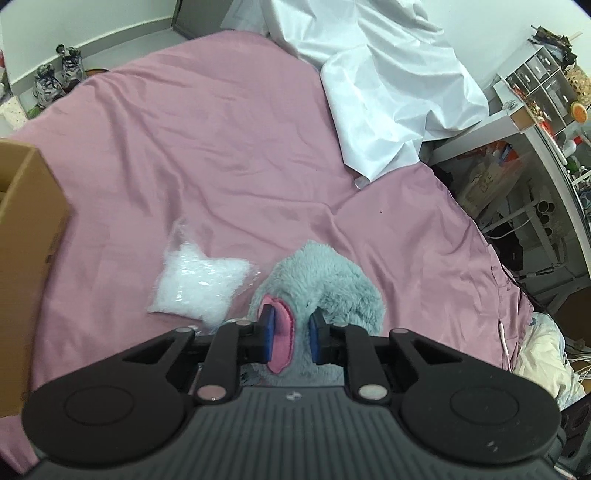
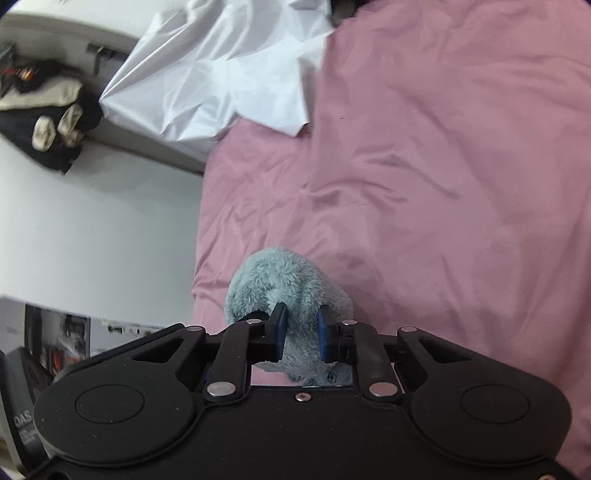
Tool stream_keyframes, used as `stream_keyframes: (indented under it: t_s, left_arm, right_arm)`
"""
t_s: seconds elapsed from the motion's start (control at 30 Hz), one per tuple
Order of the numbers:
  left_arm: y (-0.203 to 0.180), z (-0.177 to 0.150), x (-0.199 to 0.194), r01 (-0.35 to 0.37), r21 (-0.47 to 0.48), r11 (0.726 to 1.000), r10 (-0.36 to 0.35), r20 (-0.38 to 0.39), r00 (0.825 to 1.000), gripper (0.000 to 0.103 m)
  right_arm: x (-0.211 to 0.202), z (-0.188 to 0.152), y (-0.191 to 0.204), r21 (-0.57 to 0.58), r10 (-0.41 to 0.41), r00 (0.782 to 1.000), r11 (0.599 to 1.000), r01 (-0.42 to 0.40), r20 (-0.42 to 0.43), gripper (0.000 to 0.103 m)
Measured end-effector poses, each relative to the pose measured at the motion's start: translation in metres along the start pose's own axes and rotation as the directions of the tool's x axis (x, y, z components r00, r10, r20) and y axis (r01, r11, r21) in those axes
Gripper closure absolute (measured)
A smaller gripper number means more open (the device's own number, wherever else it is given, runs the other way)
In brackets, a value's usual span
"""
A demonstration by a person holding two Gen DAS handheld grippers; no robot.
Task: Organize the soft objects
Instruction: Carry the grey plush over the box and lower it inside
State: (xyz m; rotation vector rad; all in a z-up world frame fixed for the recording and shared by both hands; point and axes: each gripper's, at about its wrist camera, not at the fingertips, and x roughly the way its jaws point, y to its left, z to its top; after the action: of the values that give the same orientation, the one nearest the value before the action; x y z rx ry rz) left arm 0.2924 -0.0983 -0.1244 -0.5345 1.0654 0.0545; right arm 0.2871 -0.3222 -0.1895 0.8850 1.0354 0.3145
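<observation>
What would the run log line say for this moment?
left gripper: shut on plush toy | right gripper: shut on plush toy | star pillow: on bed | box: left edge

Bedroom, pink-sheeted bed (image 1: 221, 155).
White sheet (image 1: 388, 81) crumpled at the bed's far end; cluttered shelving (image 1: 543, 77) right of the bed; white wall (image 1: 92, 26) behind.
</observation>
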Motion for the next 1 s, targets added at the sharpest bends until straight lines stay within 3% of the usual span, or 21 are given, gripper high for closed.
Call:
stream_keyframes:
  t_s: [0.23,1.0]
  left_arm:
    - [0.013,0.0,-0.035,0.009,-0.029,1.0,-0.008,0.058,0.998,0.086]
    - [0.089,0.005,-0.143,0.029,-0.13,0.991,0.001,0.229,0.973,0.086]
  right_arm:
    - [-0.012,-0.013,0.034,-0.138,0.033,0.999,0.99,-0.035,-0.017,0.086]
    - [-0.019,-0.074,0.138,-0.298,0.119,0.991,0.945,-0.133,-0.064,0.086]
